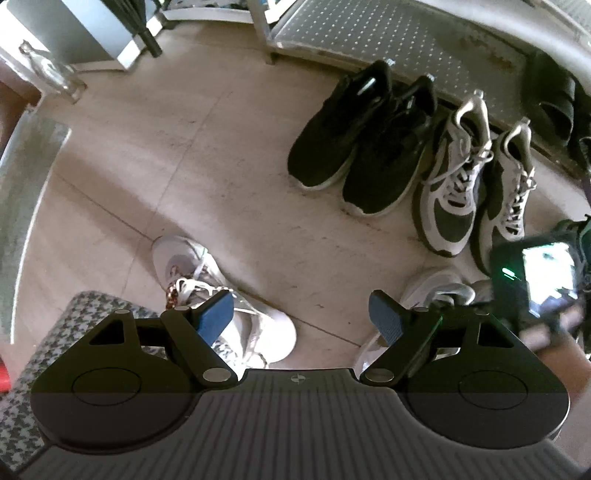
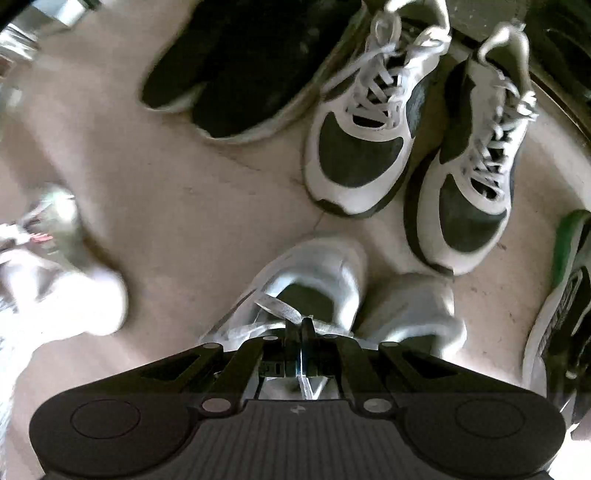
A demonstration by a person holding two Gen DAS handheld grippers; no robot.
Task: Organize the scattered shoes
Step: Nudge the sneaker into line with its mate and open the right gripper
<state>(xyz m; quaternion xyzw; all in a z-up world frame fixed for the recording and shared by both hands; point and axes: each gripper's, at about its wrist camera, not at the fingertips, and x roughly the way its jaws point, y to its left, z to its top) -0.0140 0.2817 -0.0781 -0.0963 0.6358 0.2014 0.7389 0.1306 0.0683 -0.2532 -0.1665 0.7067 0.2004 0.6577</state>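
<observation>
My left gripper (image 1: 301, 319) is open and empty above the floor, between two white sneakers. One white sneaker (image 1: 225, 295) lies at its left finger. The other white sneaker (image 1: 430, 295) is held by my right gripper (image 2: 300, 328), which is shut on its collar or lace (image 2: 277, 306) and shows in the left wrist view (image 1: 535, 280) too. A second light shoe (image 2: 413, 306) sits beside the held one. A black pair (image 1: 354, 147) and a grey-and-black pair (image 1: 469, 184) stand side by side by a metal shelf.
A perforated metal shelf (image 1: 369, 33) runs along the back, with black sandals (image 1: 557, 107) on it. A green-and-black shoe (image 2: 565, 295) lies at the right. A houndstooth cushion (image 1: 55, 339) is at the lower left. A glass bottle (image 1: 44, 70) stands at the far left.
</observation>
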